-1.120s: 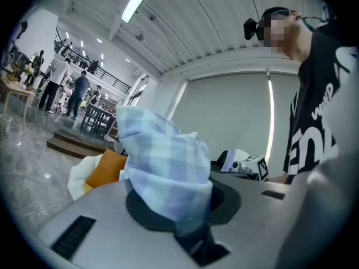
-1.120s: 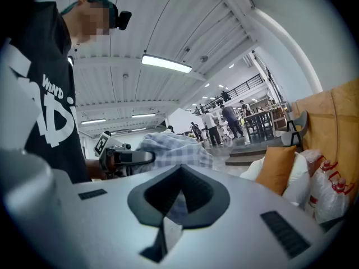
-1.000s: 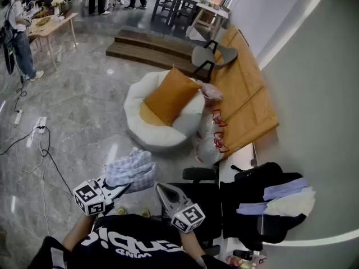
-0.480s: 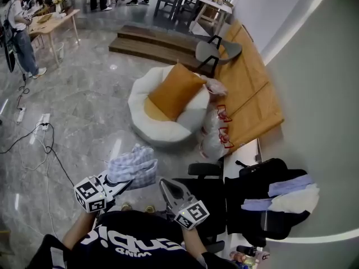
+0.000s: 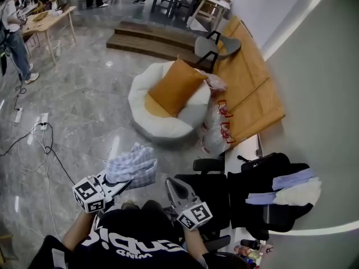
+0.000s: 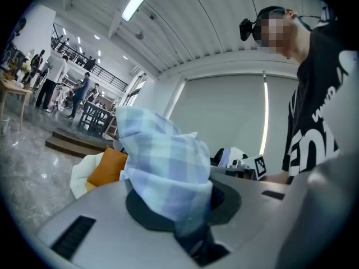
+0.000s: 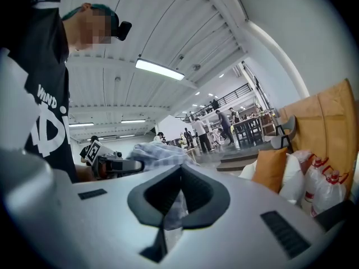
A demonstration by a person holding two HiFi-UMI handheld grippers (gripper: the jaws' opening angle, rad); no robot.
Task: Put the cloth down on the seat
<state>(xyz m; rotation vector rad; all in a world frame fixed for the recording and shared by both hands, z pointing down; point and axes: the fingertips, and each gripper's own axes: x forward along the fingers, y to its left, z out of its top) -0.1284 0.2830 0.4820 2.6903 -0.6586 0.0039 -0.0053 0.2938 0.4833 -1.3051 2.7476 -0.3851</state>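
Note:
A blue-and-white checked cloth bunches up out of my left gripper, which is shut on it low in the head view. In the left gripper view the cloth rises straight from the jaws of the left gripper. The seat is a white beanbag with an orange cushion on it, across the floor ahead of both grippers. My right gripper is beside the left one, shut and holding nothing. The right gripper faces toward the cushion.
A black office chair is just right of my right gripper. Plastic bags and wooden boards lean by the beanbag's right. Cables trail on the grey floor at left. A desk holds a black bag and clothes. People stand far back.
The cloth stays gripped in the left gripper. The view has shifted a little, and the right gripper has drifted slightly right.

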